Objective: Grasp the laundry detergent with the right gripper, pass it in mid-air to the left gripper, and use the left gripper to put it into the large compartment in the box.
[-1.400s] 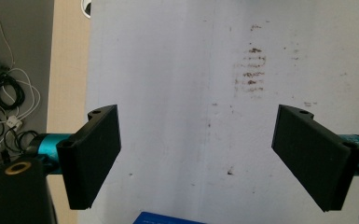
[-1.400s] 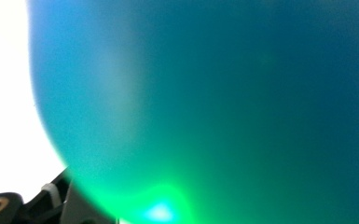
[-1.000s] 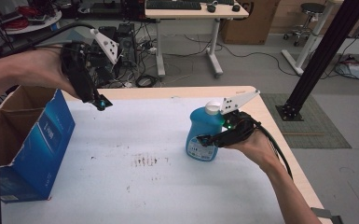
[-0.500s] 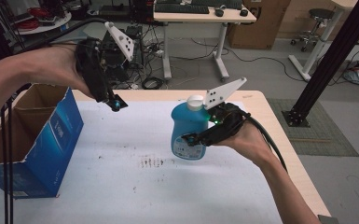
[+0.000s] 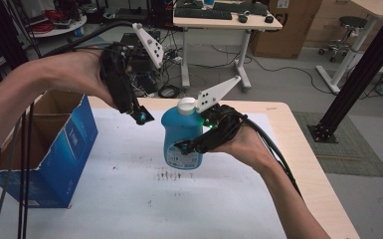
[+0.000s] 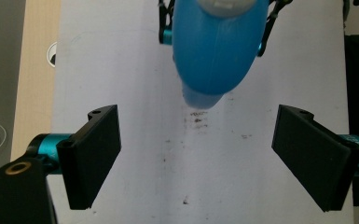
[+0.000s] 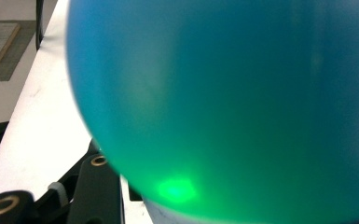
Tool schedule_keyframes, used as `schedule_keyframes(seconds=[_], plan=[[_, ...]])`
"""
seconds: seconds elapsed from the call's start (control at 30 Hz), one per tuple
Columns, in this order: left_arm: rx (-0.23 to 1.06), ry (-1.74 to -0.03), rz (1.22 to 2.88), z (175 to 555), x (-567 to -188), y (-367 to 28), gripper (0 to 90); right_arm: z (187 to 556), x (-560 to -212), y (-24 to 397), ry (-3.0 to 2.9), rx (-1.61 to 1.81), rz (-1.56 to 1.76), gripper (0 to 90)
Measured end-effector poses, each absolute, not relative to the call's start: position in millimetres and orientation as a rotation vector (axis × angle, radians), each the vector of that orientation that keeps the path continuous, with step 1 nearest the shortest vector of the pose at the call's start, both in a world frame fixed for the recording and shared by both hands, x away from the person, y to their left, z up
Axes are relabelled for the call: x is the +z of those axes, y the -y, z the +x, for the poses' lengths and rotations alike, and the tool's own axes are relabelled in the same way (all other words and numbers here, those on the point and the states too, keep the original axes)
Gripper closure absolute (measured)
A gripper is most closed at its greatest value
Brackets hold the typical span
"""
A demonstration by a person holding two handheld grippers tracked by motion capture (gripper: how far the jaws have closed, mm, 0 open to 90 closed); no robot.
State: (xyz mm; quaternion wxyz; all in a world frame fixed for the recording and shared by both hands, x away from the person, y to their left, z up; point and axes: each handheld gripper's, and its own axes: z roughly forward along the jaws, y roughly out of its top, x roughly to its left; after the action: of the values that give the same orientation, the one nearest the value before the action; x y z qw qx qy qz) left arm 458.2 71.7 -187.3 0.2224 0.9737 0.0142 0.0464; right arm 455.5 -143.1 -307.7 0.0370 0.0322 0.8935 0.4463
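A blue bottle (image 5: 180,135) with a white cap hangs upright above the white table top (image 5: 129,204), and my right gripper (image 5: 193,145) is shut on its body from the right side. In the right gripper view the bottle (image 7: 224,107) sits right against the camera, lit by a green glow. My left gripper (image 5: 141,117) is raised to the upper left of the bottle, a short gap away, tips pointing down. In the left gripper view my left gripper (image 6: 198,140) stands wide open with nothing between its jaws. Ahead of them, that view looks down on the top of the bottle (image 6: 217,51).
An open blue cardboard box (image 5: 54,149) stands on the left part of the table. Dark marks (image 5: 171,175) stain the white surface under the bottle. The table's wooden right edge (image 5: 308,164) runs beside my right forearm. Desks and cables lie beyond the far edge.
The right gripper has carried the bottle up and to the left, off the table. The left gripper has moved right, closer to the bottle, still open.
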Motion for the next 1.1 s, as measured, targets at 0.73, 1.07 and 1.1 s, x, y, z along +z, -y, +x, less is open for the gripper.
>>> schedule_keyframes(seconds=[0.73, 1.07, 1.1], plan=[[0.075, -0.047, 2.718, 456.6, -213.6, -41.8, 15.5, 462.1, -312.3, 111.8, -2.780, 1.361, 0.042, 46.0], [0.077, -0.051, 2.726, 457.6, -222.1, -34.4, 15.6, 461.7, -312.3, 111.6, -2.772, 1.369, 0.032, 45.9], [0.077, -0.051, 2.726, 457.6, -222.1, -34.4, 15.6, 461.4, -312.6, 111.2, -2.775, 1.367, 0.036, 45.9]])
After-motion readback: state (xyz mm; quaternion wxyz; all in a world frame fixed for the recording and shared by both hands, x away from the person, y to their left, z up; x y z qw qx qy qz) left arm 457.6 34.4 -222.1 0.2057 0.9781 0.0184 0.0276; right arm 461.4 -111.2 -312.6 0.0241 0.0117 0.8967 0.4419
